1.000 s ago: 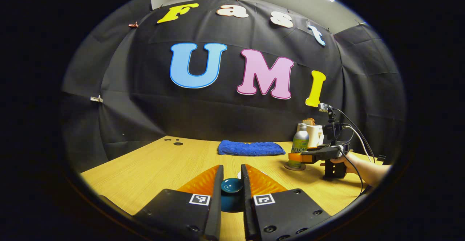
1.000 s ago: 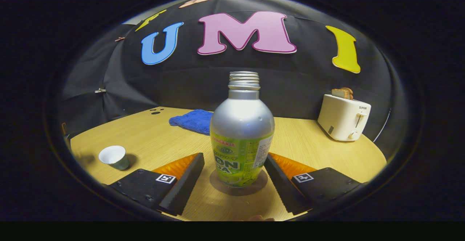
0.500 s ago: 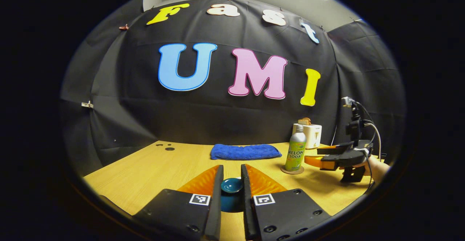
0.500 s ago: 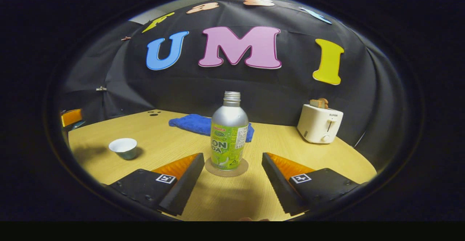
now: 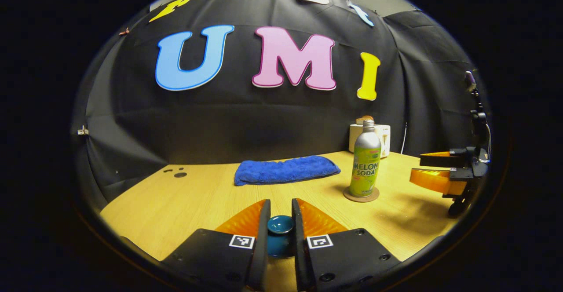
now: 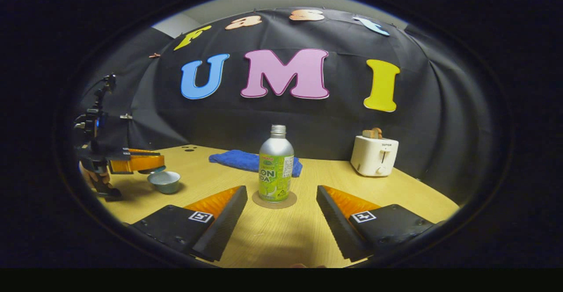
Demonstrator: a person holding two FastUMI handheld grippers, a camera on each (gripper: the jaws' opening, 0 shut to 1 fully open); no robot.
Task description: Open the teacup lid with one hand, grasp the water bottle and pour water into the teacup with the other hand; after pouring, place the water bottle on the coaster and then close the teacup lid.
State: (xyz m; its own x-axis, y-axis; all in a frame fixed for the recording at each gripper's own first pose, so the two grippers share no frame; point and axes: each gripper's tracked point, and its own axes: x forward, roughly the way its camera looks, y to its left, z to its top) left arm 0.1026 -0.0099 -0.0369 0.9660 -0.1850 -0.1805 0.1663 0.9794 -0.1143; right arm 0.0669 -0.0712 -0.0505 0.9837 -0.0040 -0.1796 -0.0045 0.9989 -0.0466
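Teacup lid (image 5: 280, 224), a dark teal knob, sits clamped between the fingers of the left tool (image 5: 280, 228), both pressing its sides. Seen from the right gripper view, that left tool (image 6: 149, 163) hangs just above the open teacup (image 6: 164, 182) on the worktop (image 6: 281, 235). The right tool (image 6: 278, 215) has its fingers wide apart, holding nothing. Ahead of it, between the finger lines and apart from them, the water bottle (image 6: 276, 170) stands upright on the coaster (image 6: 274, 200). Beyond lie a blue towel (image 6: 239, 159) and, to the right, a white toaster (image 6: 374, 155).
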